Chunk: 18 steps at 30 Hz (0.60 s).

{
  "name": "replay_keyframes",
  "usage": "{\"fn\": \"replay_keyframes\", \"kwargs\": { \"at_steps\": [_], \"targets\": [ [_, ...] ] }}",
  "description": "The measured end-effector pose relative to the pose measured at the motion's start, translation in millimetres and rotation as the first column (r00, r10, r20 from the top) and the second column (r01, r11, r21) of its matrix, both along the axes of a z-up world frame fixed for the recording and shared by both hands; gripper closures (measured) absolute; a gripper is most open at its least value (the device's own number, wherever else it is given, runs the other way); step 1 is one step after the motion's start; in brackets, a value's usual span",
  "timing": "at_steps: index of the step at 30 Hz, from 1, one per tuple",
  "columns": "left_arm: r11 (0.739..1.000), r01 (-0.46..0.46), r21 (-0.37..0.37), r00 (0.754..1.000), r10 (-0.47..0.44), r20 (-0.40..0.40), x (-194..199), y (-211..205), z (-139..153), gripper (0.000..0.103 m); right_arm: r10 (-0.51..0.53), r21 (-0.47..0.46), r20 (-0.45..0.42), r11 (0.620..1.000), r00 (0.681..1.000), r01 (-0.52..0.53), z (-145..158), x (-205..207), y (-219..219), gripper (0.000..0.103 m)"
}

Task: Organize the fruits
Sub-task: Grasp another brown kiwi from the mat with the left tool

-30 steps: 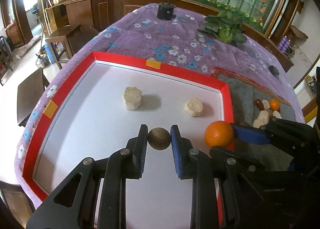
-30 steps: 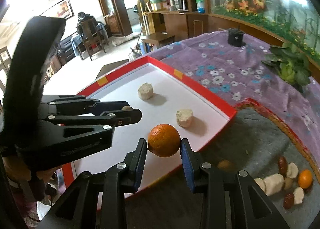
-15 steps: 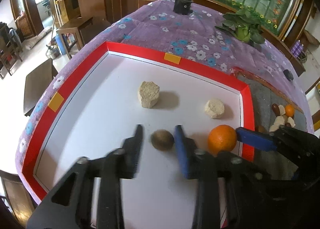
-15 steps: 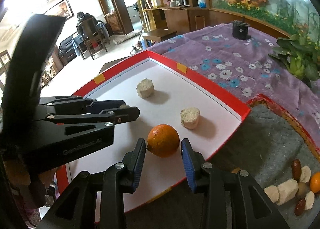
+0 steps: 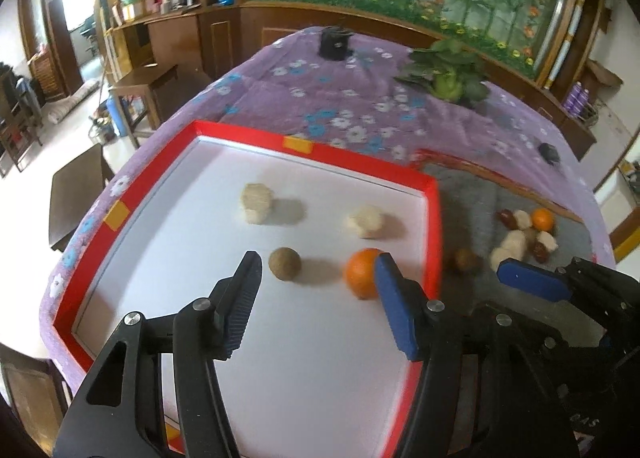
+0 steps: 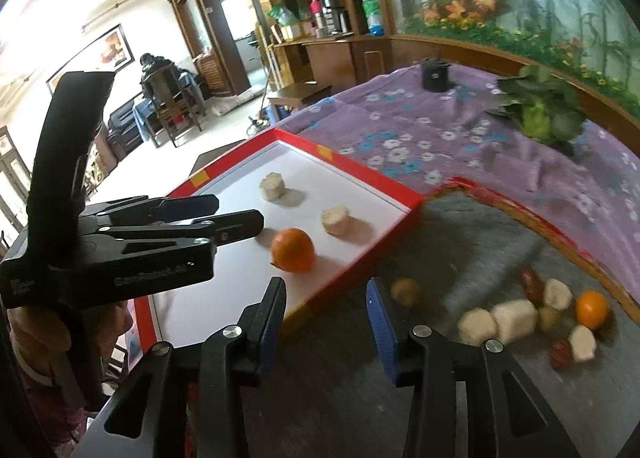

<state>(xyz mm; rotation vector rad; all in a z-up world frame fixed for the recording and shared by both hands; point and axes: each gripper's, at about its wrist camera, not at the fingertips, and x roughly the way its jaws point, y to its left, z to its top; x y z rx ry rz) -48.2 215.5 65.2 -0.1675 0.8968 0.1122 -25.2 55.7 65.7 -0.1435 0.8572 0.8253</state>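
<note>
Orange (image 5: pixel 362 272) and brown fruit (image 5: pixel 284 263) lie loose on the tray (image 5: pixel 160 162) just ahead of the wide-open, empty left claw (image 5: pixel 316 298) and right claw (image 6: pixel 326 312).

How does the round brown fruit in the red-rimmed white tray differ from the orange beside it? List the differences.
The round brown fruit is dull, matte brown; the orange is bright and glossy. The brown fruit looks smaller than the orange. The brown fruit sits farther from the red-rimmed white tray's right rim. Both are round, released, resting on the tray floor.

Left gripper (image 5: pixel 316 298) now spread wide, brown round fruit (image 5: pixel 284 263) released onto white tray (image 5: pixel 280 378), right gripper (image 6: pixel 326 322) opened and pulled back past tray's red edge, orange (image 6: pixel 292 250) left near that edge.
</note>
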Motion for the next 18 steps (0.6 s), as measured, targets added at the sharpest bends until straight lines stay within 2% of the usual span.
{"fn": "replay_keyframes", "kwargs": {
  "at_steps": [7,18],
  "targets": [
    [0.996,0.086,-0.011,0.996,-0.086,0.021,-4.8,-40.5,9.0,0.044,-0.079,-0.011,0.001,0.997,0.997,0.079,-2.8,-10.8,-50.5,0.06],
    [0.981,0.196,-0.014,0.981,-0.196,-0.009,-4.0,-97.5,2.3,0.044,-0.207,-0.019,-0.03,0.978,0.978,0.206,-17.8,-21.1,-127.5,0.059]
  ]
}}
